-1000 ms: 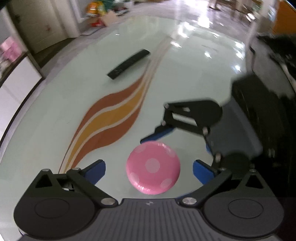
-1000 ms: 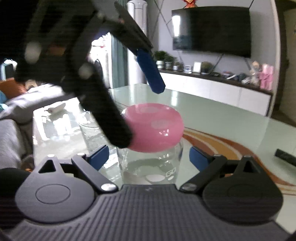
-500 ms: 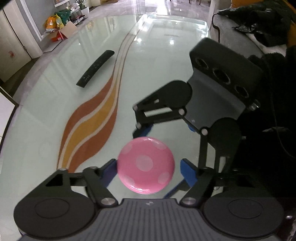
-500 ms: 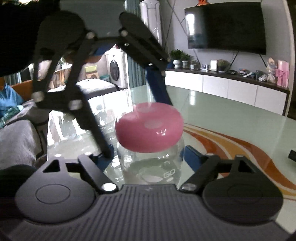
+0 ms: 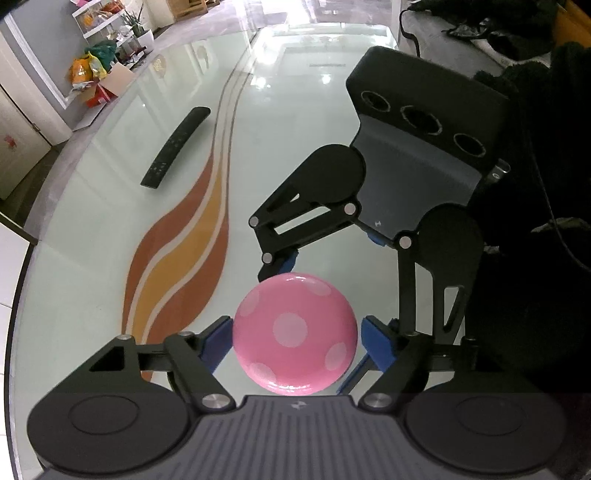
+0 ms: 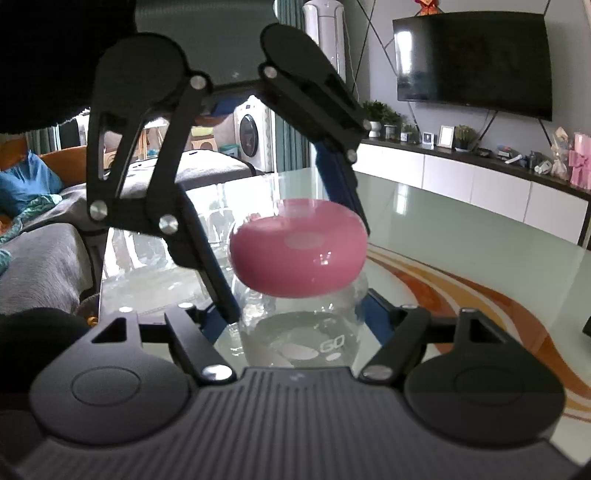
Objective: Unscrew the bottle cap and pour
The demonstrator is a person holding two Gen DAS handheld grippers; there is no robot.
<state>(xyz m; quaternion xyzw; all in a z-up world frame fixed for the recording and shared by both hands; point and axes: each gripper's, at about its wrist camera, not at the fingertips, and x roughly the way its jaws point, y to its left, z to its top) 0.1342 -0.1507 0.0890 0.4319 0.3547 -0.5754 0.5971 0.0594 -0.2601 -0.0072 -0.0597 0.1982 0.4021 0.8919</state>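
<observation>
A clear glass bottle [image 6: 317,325] with a pink dotted cap [image 5: 295,334] stands on the glass table [image 5: 295,129]. My left gripper [image 5: 295,341] looks down on the cap, its blue pads [image 5: 216,341] close on either side of it, touching or nearly so. My right gripper [image 6: 295,317] is shut on the bottle's body below the cap [image 6: 299,247]. In the right wrist view the left gripper [image 6: 280,236] comes down from above around the cap. In the left wrist view the right gripper [image 5: 332,288] reaches in from behind the cap.
A black remote control [image 5: 175,146] lies on the table to the far left. An orange and brown wave pattern [image 5: 184,251] runs along the table. A sofa with dark clothes [image 5: 517,29] is on the right. A TV [image 6: 472,62] hangs over a white cabinet.
The left gripper's pads have closed in from well apart to the sides of the pink cap. The left gripper has tilted more upright over the bottle. The right gripper keeps holding the bottle.
</observation>
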